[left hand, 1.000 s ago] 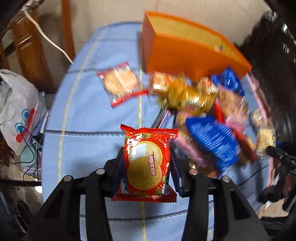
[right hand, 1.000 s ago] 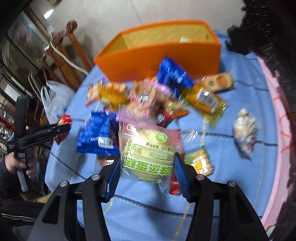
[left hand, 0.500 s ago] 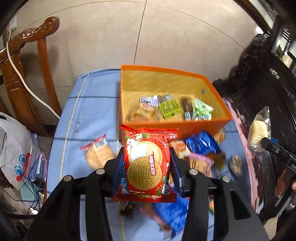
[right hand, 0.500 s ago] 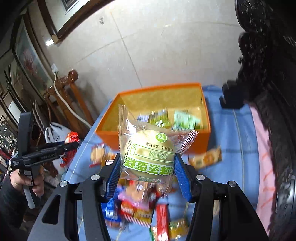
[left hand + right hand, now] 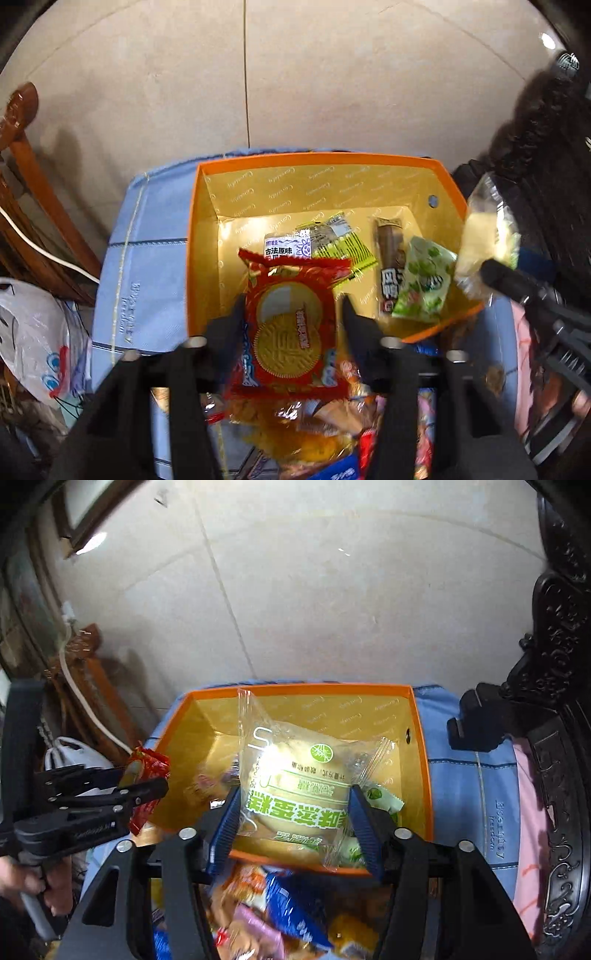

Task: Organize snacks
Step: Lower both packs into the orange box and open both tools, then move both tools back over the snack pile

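Over the orange box (image 5: 199, 236), the left gripper (image 5: 291, 314) has just spread its fingers, freeing the red biscuit packet (image 5: 291, 325). At three o'clock, the right gripper (image 5: 293, 812), also opening, barely pinches the green-lettered cake packet (image 5: 295, 775).

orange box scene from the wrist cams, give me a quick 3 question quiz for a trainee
1. True or false: the orange box is empty.
2. Where is the red biscuit packet? a) lying on the tablecloth b) between the fingers of the left gripper, over the box c) inside the plastic bag
3. What colour is the box's inner lining?

Key
1. False: several snack packets lie in it.
2. b. The jaws have just been opening and stand clear of the packet's sides.
3. Gold.
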`<action>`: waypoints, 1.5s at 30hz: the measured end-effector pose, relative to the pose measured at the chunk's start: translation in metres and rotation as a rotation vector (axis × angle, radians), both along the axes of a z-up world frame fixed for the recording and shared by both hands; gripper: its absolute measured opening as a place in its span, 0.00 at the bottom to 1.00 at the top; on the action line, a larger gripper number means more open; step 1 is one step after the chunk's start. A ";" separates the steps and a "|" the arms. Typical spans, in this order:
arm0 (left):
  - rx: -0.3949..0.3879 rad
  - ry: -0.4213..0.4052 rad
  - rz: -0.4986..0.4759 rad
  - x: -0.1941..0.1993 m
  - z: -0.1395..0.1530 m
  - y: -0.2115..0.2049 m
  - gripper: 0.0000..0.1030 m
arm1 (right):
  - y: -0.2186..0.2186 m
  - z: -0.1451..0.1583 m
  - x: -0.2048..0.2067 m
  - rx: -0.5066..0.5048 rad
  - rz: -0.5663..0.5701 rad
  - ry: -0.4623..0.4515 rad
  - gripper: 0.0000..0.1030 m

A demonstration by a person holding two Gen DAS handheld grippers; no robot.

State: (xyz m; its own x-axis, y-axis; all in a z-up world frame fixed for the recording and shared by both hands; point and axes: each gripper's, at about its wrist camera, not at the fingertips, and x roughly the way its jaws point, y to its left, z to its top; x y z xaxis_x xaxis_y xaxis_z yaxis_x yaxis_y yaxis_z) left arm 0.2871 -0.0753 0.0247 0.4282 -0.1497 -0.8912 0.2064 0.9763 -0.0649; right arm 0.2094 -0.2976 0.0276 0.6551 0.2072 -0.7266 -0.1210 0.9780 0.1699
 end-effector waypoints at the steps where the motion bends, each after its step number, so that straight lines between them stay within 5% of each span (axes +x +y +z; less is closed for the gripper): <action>1: 0.023 0.008 0.022 0.005 -0.002 -0.002 0.96 | 0.000 -0.003 0.003 0.004 -0.017 0.004 0.66; 3: 0.075 -0.011 0.058 0.009 -0.002 -0.003 0.96 | -0.005 -0.007 0.003 0.041 -0.050 0.011 0.74; 12: 0.074 -0.021 0.073 -0.033 -0.004 0.029 0.96 | -0.020 -0.024 -0.057 0.102 -0.039 0.064 0.76; 24: 0.028 0.169 0.143 -0.133 -0.061 0.079 0.96 | -0.018 -0.078 -0.162 0.106 -0.050 0.221 0.84; 34: -0.037 0.297 0.095 -0.192 -0.084 0.061 0.96 | -0.018 -0.114 -0.217 0.131 -0.078 0.312 0.85; 45: -0.068 0.397 0.095 -0.192 -0.098 0.022 0.96 | -0.028 -0.123 -0.242 0.184 -0.078 0.367 0.86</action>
State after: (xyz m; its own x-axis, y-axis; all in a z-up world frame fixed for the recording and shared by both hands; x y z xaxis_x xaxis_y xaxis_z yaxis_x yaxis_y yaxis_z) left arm 0.0954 -0.0538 -0.0732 0.0676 -0.1902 -0.9794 0.0618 0.9806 -0.1862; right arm -0.0321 -0.3253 -0.0959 0.3783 0.3158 -0.8701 0.0532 0.9311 0.3610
